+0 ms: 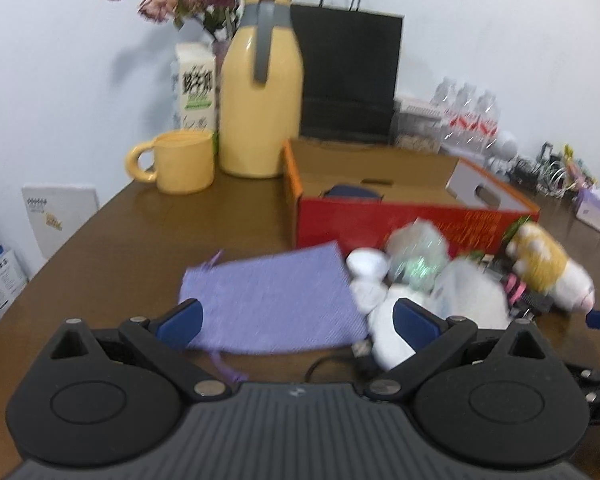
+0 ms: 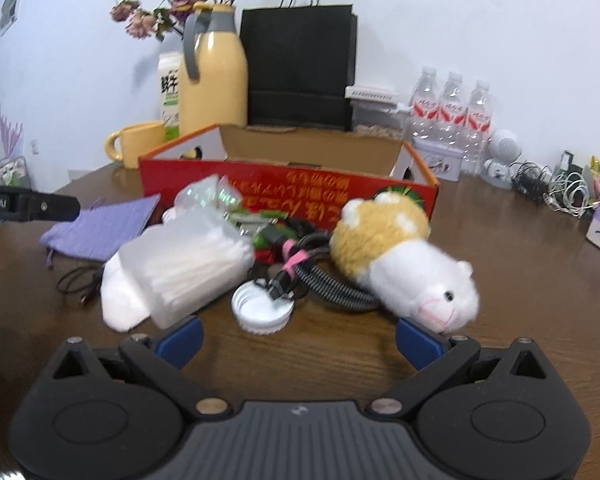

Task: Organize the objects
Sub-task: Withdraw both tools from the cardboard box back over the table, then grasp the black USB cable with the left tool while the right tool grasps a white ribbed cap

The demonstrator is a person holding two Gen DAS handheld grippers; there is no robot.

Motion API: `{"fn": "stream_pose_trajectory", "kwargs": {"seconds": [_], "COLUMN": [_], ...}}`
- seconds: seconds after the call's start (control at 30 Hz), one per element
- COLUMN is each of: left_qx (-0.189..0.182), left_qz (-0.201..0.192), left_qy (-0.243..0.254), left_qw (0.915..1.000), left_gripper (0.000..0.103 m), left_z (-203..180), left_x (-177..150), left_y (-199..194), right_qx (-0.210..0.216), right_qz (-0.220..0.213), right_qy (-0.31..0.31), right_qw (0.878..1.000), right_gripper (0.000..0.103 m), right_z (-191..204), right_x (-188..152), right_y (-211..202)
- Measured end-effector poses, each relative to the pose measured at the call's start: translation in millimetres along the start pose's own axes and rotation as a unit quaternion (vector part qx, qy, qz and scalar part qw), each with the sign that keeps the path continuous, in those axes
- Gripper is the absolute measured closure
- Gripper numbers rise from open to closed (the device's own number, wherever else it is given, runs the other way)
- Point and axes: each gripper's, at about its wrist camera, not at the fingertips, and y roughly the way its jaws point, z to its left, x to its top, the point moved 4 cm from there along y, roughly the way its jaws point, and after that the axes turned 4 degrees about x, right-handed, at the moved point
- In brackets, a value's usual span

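A purple cloth pouch (image 1: 274,302) (image 2: 100,226) lies flat on the brown table, right in front of my open left gripper (image 1: 298,322). Next to it sits a pile: a clear bag of white cotton swabs (image 2: 188,268), a crinkled plastic packet (image 2: 208,196), a coiled black cable (image 2: 332,284) with a pink tie, a white jar lid (image 2: 262,306) and a yellow-and-white plush toy (image 2: 404,256) (image 1: 548,268). My right gripper (image 2: 298,338) stands open just short of the lid, the plush toy's snout by its right finger. Behind the pile an open red cardboard box (image 2: 288,184) (image 1: 380,208) holds a dark object.
At the back stand a yellow jug (image 1: 260,96), a yellow mug (image 1: 180,162), a milk carton (image 1: 194,86), dried flowers and a black paper bag (image 2: 300,68). Water bottles (image 2: 452,108), a small tin, a white speaker and tangled cables (image 2: 556,190) line the right rear.
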Motion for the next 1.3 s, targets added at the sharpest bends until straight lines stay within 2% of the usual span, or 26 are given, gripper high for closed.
{"fn": "stream_pose_trajectory", "kwargs": {"seconds": [0.07, 0.23, 0.4, 0.63, 1.1, 1.3], "left_qx": [-0.001, 0.002, 0.001, -0.003, -0.007, -0.011], "left_qz": [0.009, 0.021, 0.025, 0.031, 0.047, 0.046], "left_qy": [-0.001, -0.008, -0.018, -0.016, -0.003, 0.006], "left_qw": [1.0000, 0.9997, 0.9995, 0.9994, 0.9989, 0.9989], "left_gripper": [0.000, 0.000, 0.000, 0.000, 0.000, 0.000], "left_z": [4.0, 11.1, 13.0, 9.7, -2.4, -9.6], "left_x": [-7.0, -16.3, -17.5, -17.8, -24.2, -26.2], "left_y": [0.5, 1.8, 2.7, 6.8, 11.6, 12.3], "right_qx": [0.004, 0.023, 0.032, 0.044, 0.040, 0.038], "right_qz": [0.009, 0.029, 0.034, 0.023, -0.001, -0.037], "right_qy": [-0.011, -0.030, -0.017, -0.007, -0.023, -0.016], "right_qw": [1.000, 0.999, 0.999, 0.999, 0.999, 0.998], "right_gripper": [0.014, 0.032, 0.042, 0.065, 0.065, 0.068], "right_z": [3.8, 9.8, 8.9, 10.8, 14.7, 11.5], "right_x": [-1.5, 1.7, 11.4, 14.9, 3.1, -2.1], "right_y": [4.9, 17.8, 32.3, 39.2, 17.1, -4.6]}}
